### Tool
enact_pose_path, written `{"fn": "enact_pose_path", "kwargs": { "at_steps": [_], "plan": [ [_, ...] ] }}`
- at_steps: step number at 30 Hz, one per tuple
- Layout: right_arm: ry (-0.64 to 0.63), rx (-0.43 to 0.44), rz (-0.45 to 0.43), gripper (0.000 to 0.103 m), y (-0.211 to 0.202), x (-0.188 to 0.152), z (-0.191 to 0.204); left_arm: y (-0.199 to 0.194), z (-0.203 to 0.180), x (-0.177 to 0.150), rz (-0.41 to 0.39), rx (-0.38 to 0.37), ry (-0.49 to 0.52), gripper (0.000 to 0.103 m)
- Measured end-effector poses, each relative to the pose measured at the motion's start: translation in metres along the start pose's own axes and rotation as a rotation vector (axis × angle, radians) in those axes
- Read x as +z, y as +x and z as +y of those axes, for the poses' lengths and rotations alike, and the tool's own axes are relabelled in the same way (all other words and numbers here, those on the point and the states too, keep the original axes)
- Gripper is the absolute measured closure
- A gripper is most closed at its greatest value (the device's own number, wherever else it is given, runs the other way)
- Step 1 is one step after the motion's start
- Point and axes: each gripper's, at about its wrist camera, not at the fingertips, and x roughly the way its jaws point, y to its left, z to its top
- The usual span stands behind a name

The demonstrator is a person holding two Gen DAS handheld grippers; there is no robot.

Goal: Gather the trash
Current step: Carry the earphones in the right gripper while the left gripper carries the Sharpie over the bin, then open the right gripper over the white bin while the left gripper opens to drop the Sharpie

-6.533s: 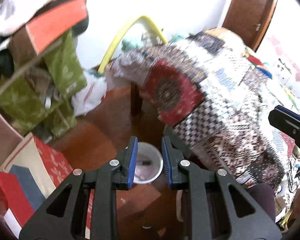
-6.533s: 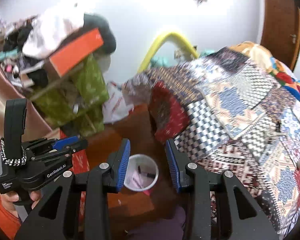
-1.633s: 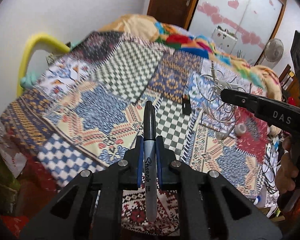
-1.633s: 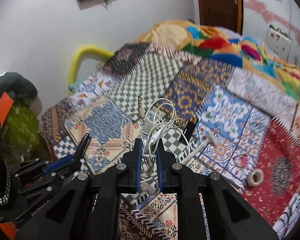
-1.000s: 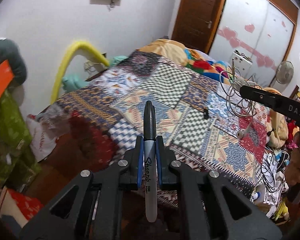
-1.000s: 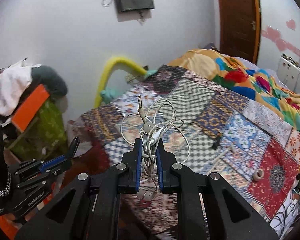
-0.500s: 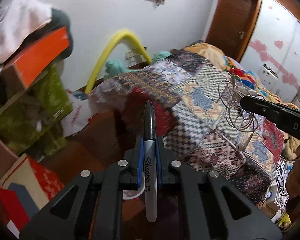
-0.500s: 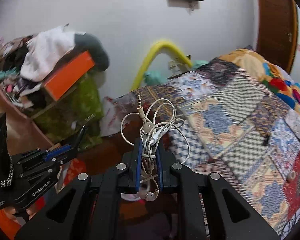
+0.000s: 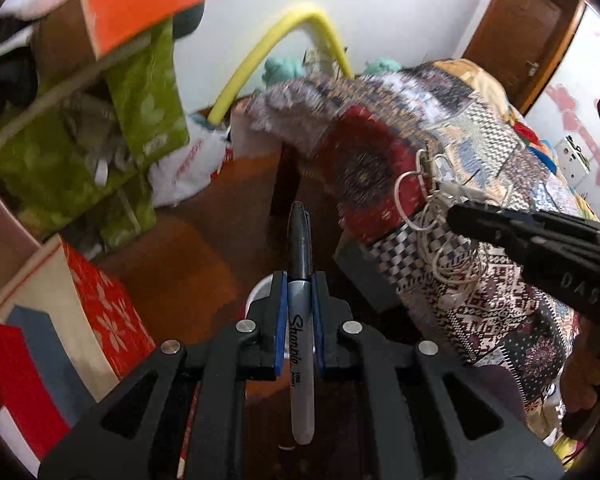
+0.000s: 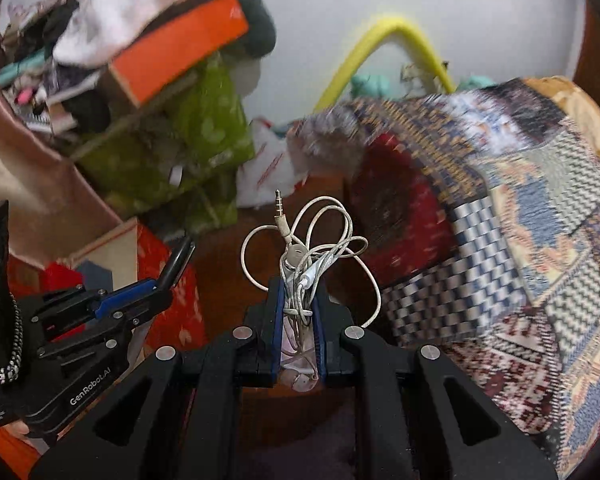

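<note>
Marker sits lengthwise in our left gripper, blue pads clamped narrow on its grey barrel, black cap pointing forward and down. Tangled white earphones are pinched the same way in our right gripper, jack sticking up, loops hanging loose on both sides. Both tools tilt steeply toward the floor.

Step in hand, as we judge it: carry phase, both items lifted off the bed and brought toward the drop point. Just beyond the left fingertips a pale curved rim shows against the brown floor; we take it for the trash container, though it is mostly hidden behind the jaws. Through the right jaws something pale shows too, unclear.

Next move calls for centring each gripper over that rim, then opening. Earphone loops may snag on a pad; worth a slight shake.

Farther off: patterned quilt draped over the bed edge, green bags, yellow hoop against the wall.
</note>
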Motion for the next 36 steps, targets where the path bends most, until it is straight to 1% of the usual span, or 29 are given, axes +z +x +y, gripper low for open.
{"fn": "enact_pose_path", "kwargs": {
  "at_steps": [7, 8, 12, 13, 15, 18, 19, 20, 27, 31, 33, 34, 36],
  "plan": [
    [-0.001, 0.03, 0.159, 0.091, 0.071, -0.004, 0.003, 0.051, 0.014, -0.009, 0.101, 0.018, -0.035, 0.093],
    [0.01, 0.04, 0.19, 0.091, 0.085, -0.005, 0.001, 0.058, 0.016, -0.01, 0.113, 0.018, -0.042, 0.093],
    [0.052, 0.052, 0.259, 0.089, 0.117, -0.007, -0.007, 0.085, 0.024, -0.014, 0.165, 0.016, -0.077, 0.093],
    [0.061, 0.05, 0.275, 0.085, 0.125, -0.008, -0.01, 0.09, 0.025, -0.015, 0.177, 0.012, -0.084, 0.093],
    [0.08, 0.054, 0.301, 0.081, 0.138, -0.009, -0.015, 0.101, 0.027, -0.016, 0.202, 0.003, -0.1, 0.093],
    [0.12, 0.095, 0.345, 0.075, 0.153, -0.01, -0.023, 0.113, 0.028, -0.016, 0.23, -0.004, -0.109, 0.093],
    [0.128, 0.1, 0.355, 0.069, 0.156, -0.011, -0.025, 0.118, 0.027, -0.016, 0.236, -0.002, -0.108, 0.093],
    [0.136, 0.101, 0.365, 0.065, 0.159, -0.011, -0.028, 0.121, 0.026, -0.015, 0.241, -0.002, -0.106, 0.093],
    [0.144, 0.102, 0.355, 0.065, 0.152, -0.01, -0.041, 0.139, 0.015, -0.003, 0.255, 0.007, -0.083, 0.093],
    [0.127, 0.088, 0.326, 0.065, 0.14, -0.006, -0.044, 0.143, 0.009, 0.005, 0.255, 0.005, -0.086, 0.093],
    [0.118, 0.084, 0.309, 0.065, 0.134, -0.004, -0.044, 0.146, 0.006, 0.009, 0.275, 0.016, -0.08, 0.085],
    [0.106, 0.072, 0.294, 0.065, 0.127, -0.003, -0.043, 0.148, 0.005, 0.01, 0.285, 0.029, -0.08, 0.075],
    [0.085, 0.049, 0.269, 0.065, 0.117, -0.002, -0.043, 0.145, 0.002, 0.011, 0.279, 0.048, -0.079, 0.073]
  ]
}}
